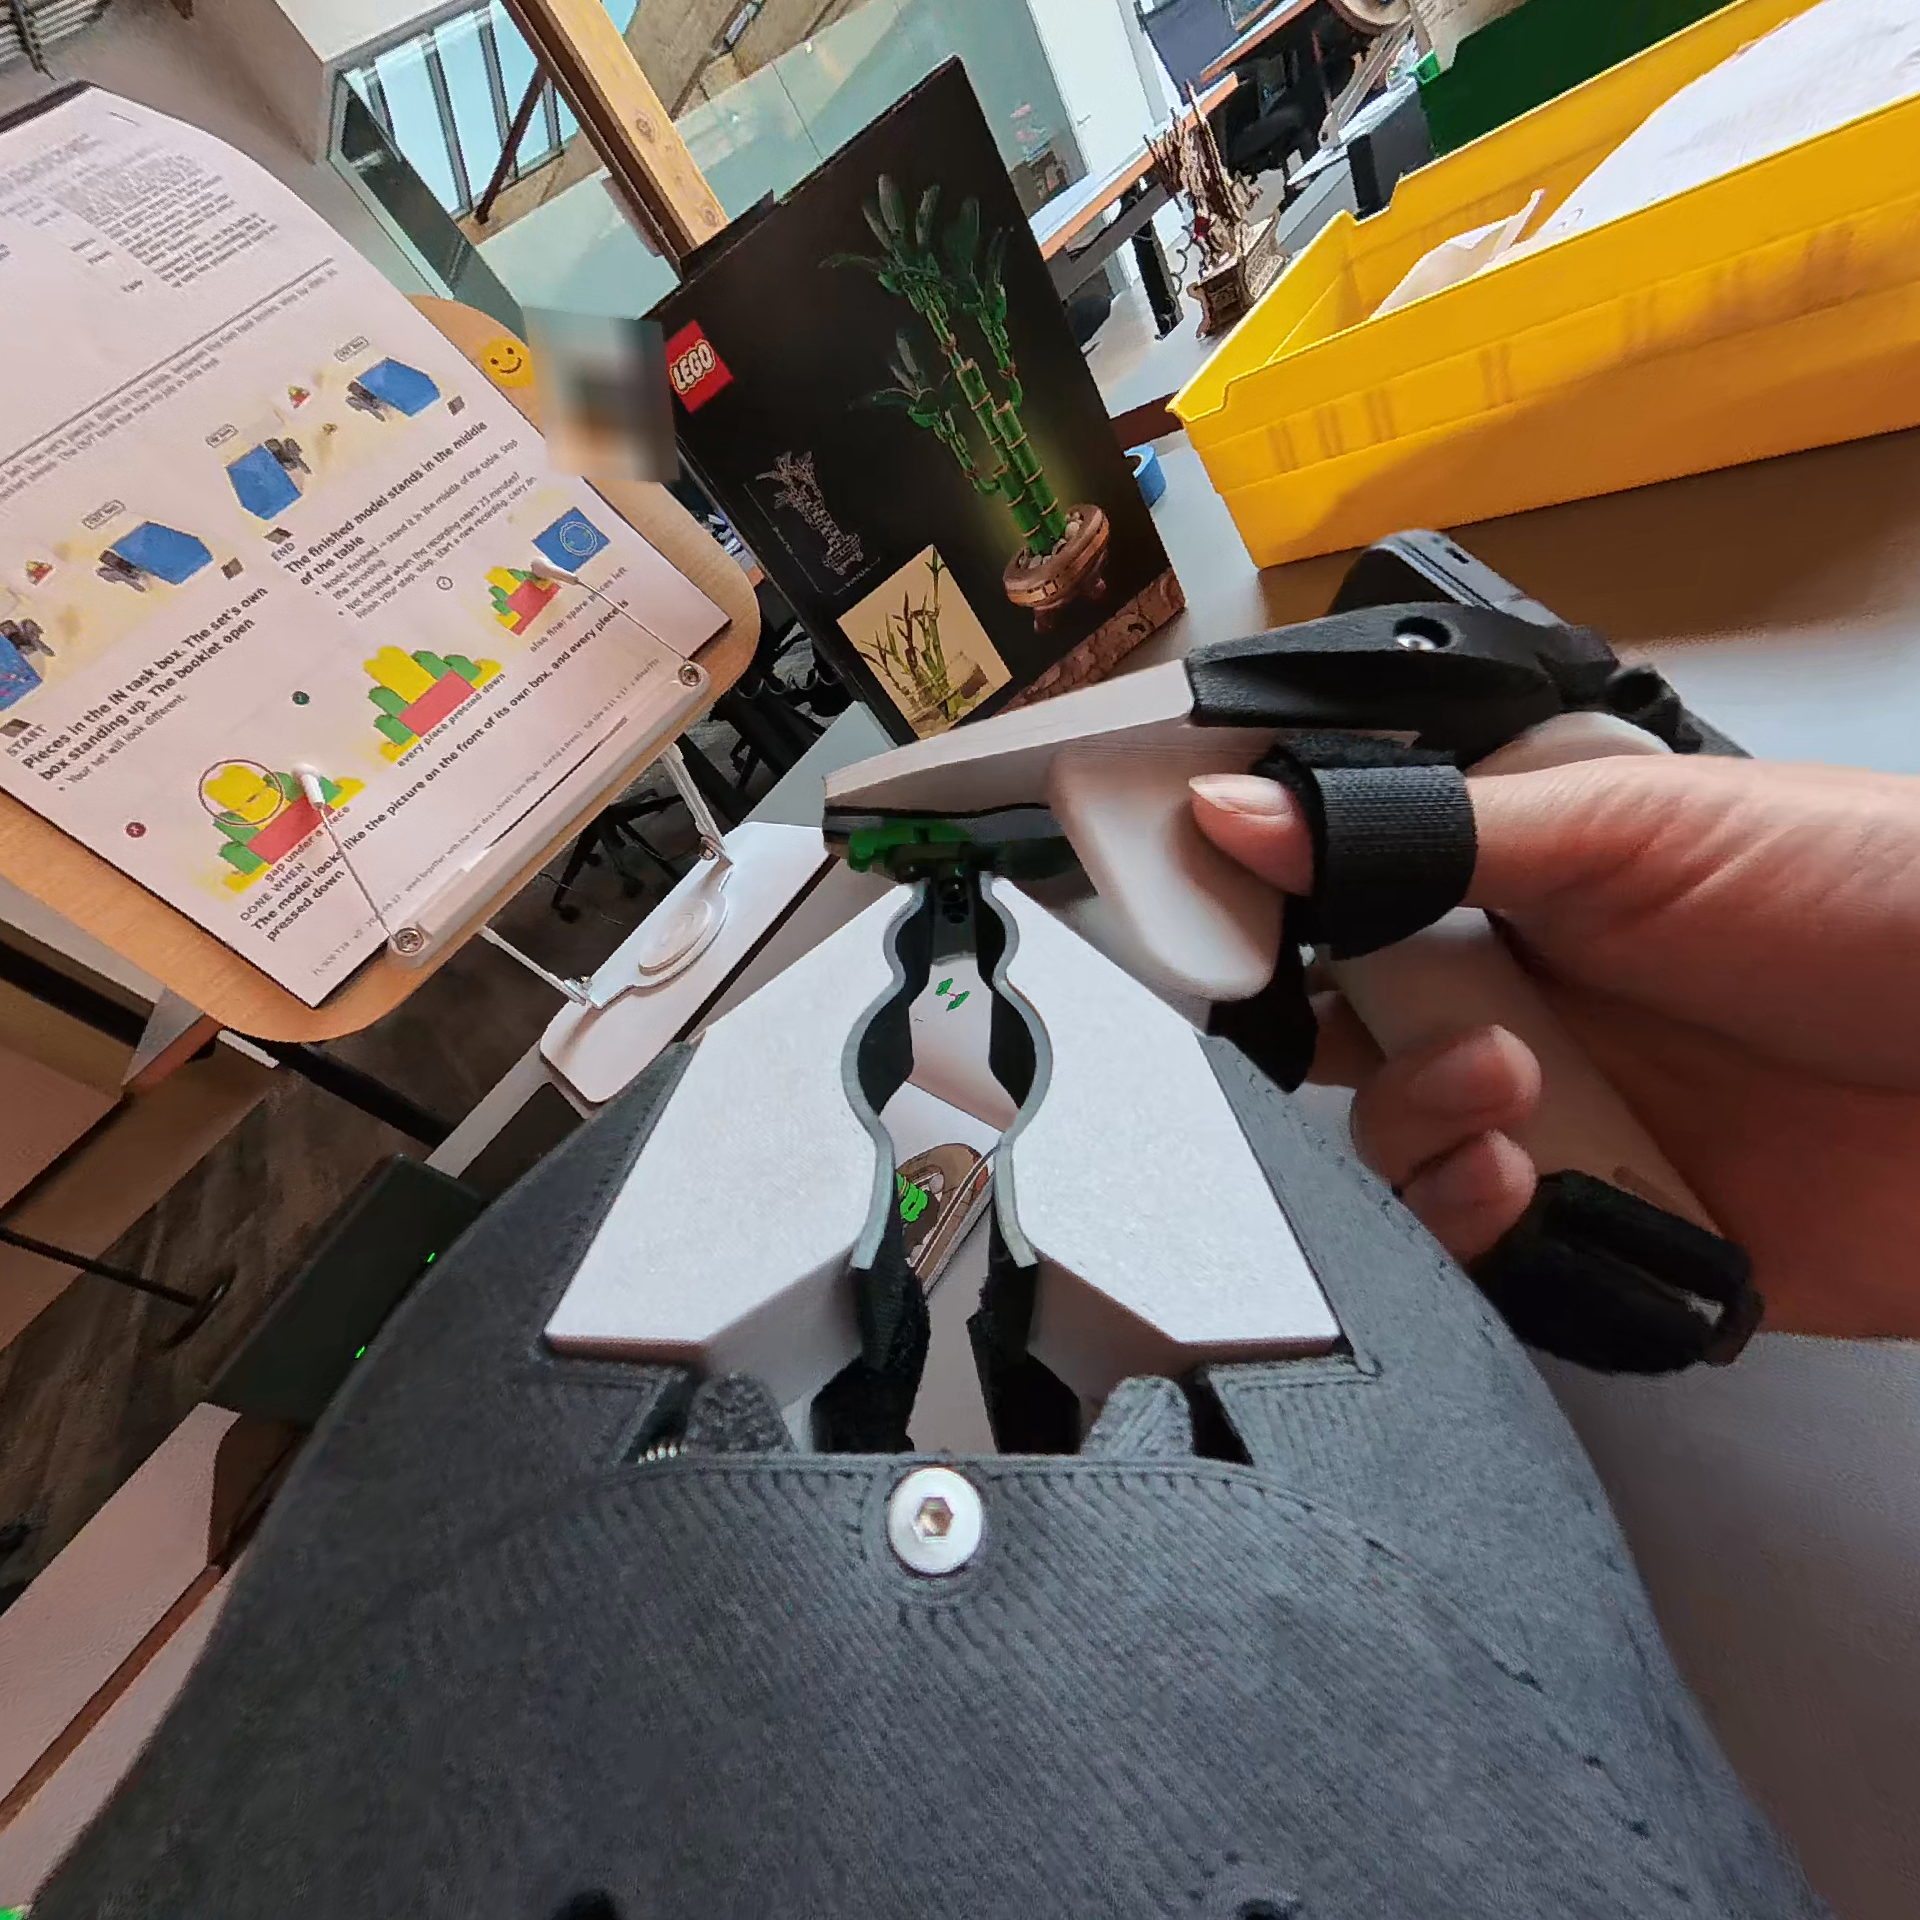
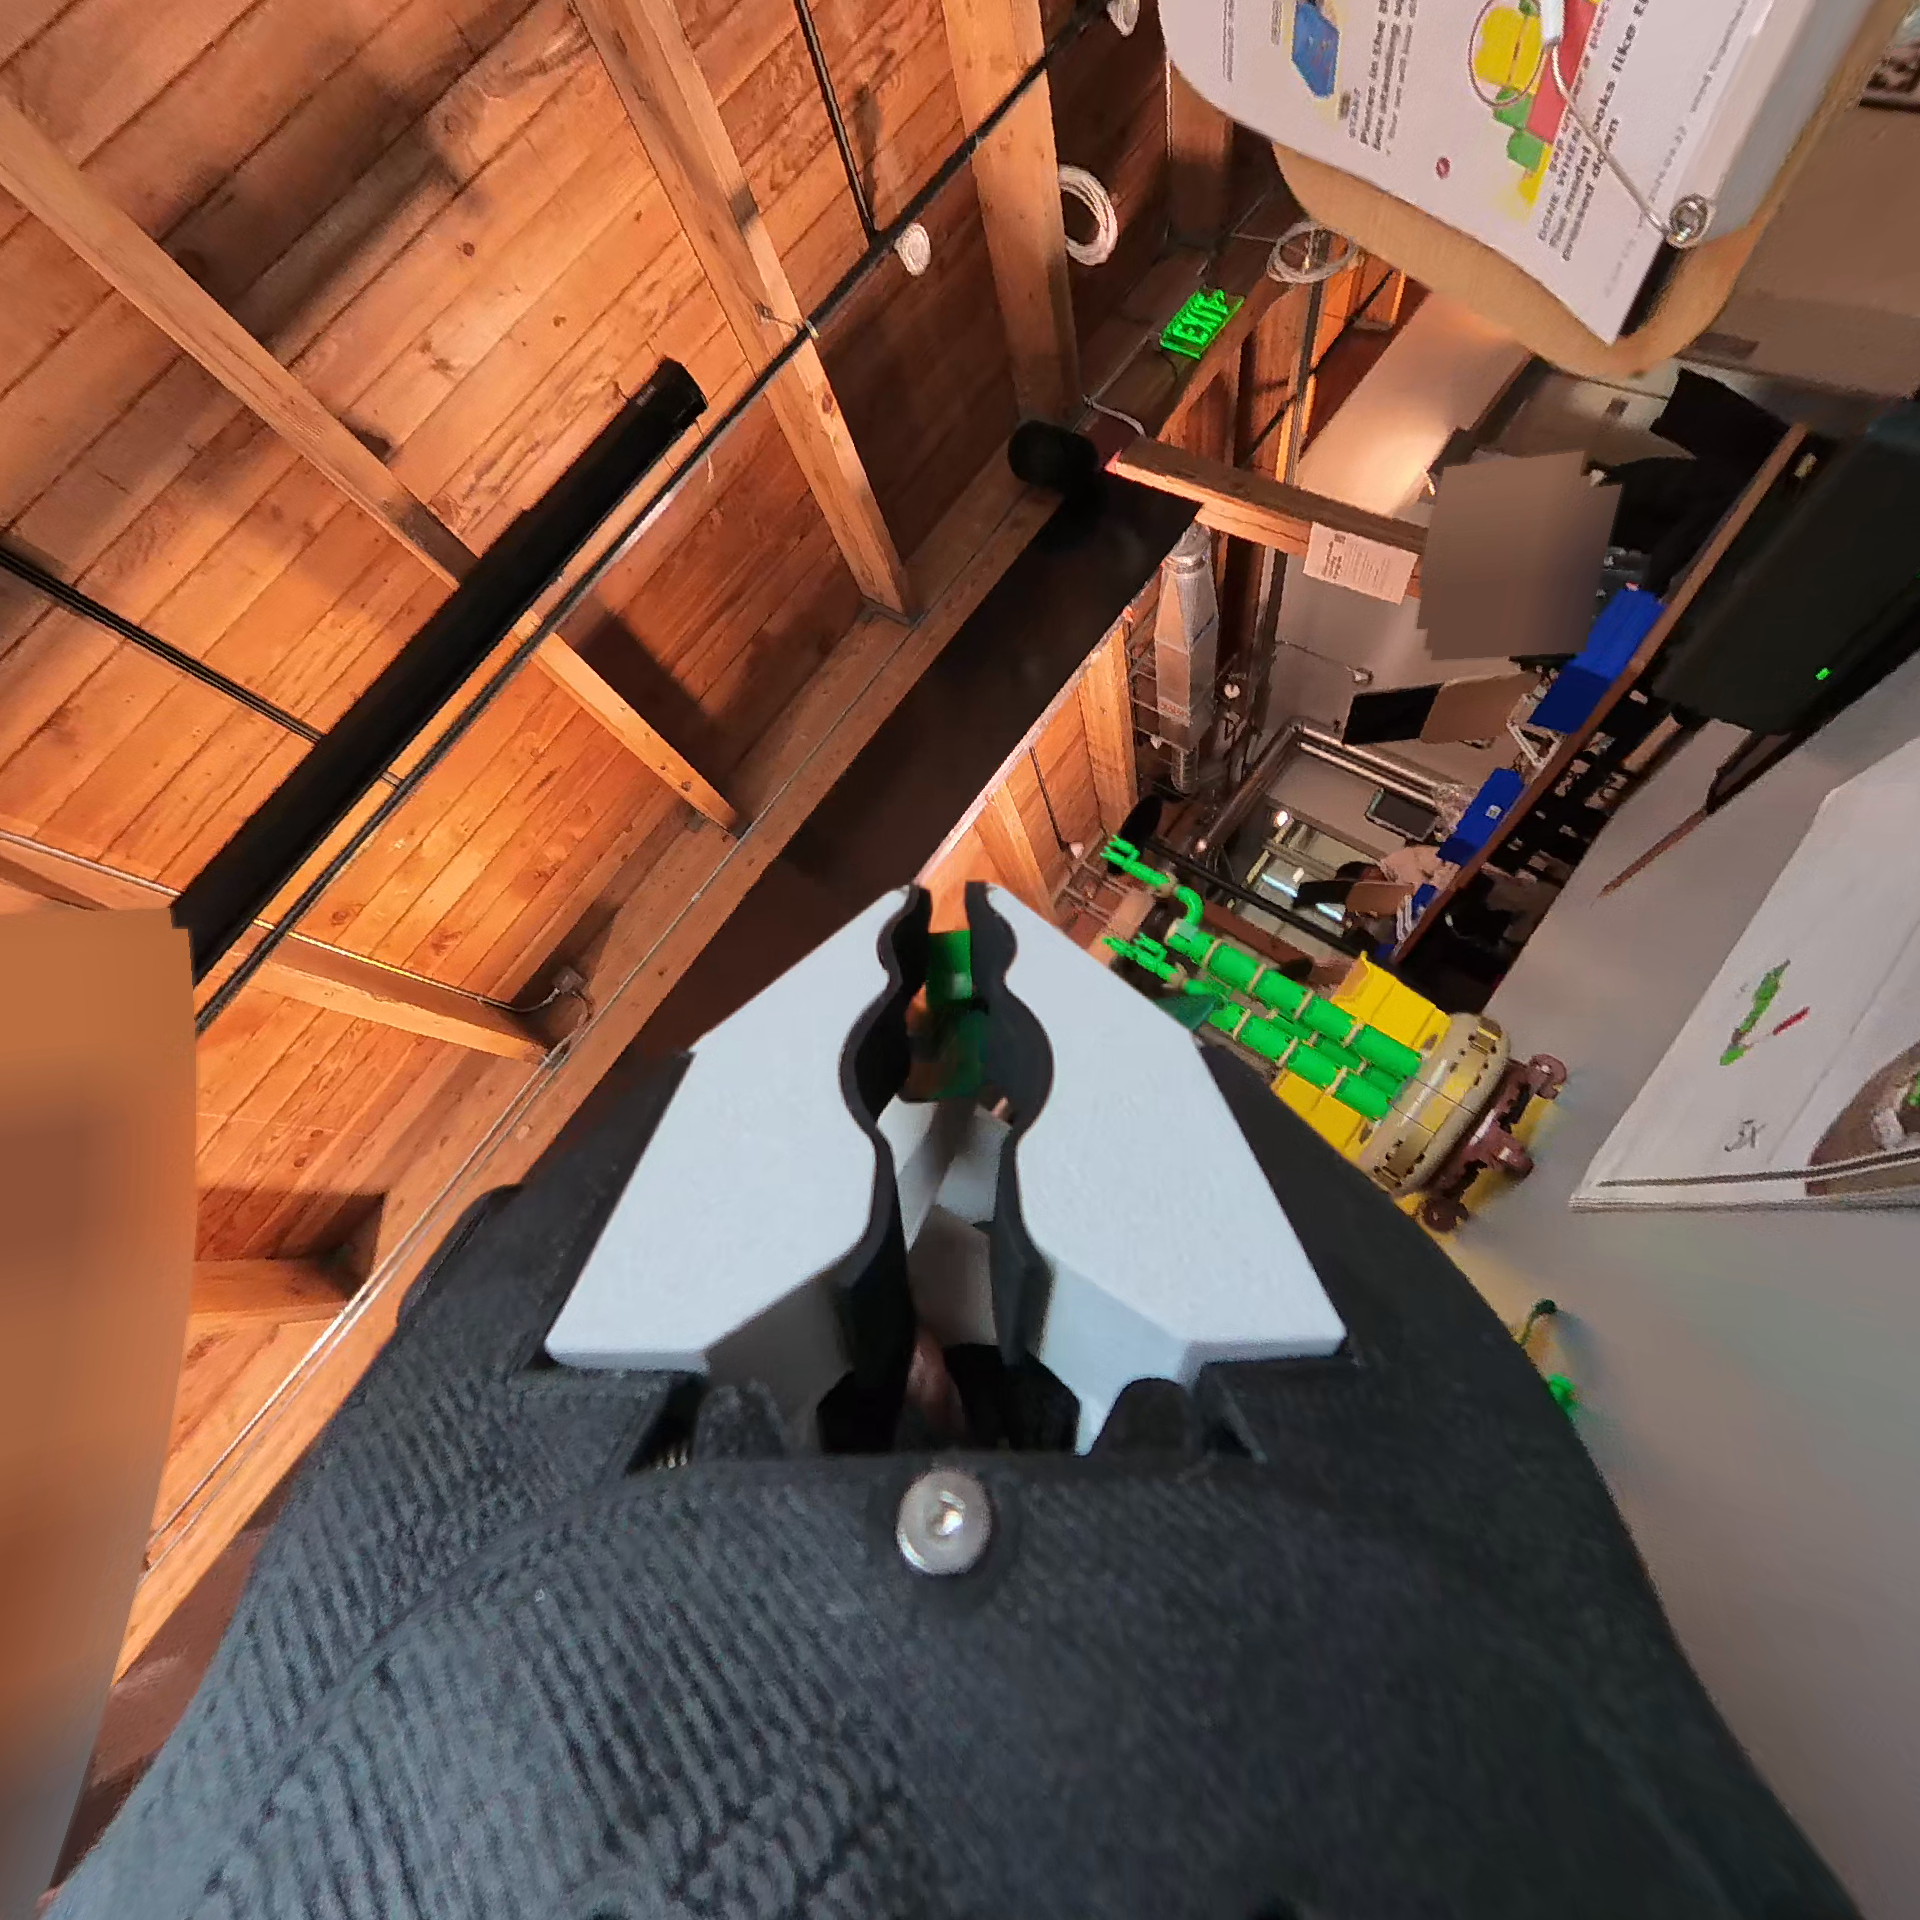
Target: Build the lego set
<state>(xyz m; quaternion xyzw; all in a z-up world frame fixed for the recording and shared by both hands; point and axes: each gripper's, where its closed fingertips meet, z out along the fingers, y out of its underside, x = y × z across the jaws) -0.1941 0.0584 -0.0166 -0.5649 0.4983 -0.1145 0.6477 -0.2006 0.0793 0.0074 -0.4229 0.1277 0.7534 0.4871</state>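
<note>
In the left wrist view my left gripper [image 1: 951,896] is shut on a small black piece [image 1: 951,912] at its tips. My right gripper [image 1: 833,816], held by a hand [image 1: 1621,997], comes in from the right and lies across those tips. It is shut on a green leaf piece [image 1: 891,844] that touches the black piece. In the right wrist view the right gripper [image 2: 943,906] points up towards the ceiling with the green piece [image 2: 954,987] between its fingers. The built bamboo model [image 2: 1340,1039] in its round pot stands on the table beyond.
The black set box [image 1: 935,468] stands behind the grippers. A printed sheet on a wooden stand [image 1: 260,540] is at the left and a yellow tray [image 1: 1558,384] at the back right. The open booklet [image 2: 1766,1039] lies beside the model, with small green pieces [image 2: 1558,1387] on the table. Less than 4 cm separates the two grippers' tips.
</note>
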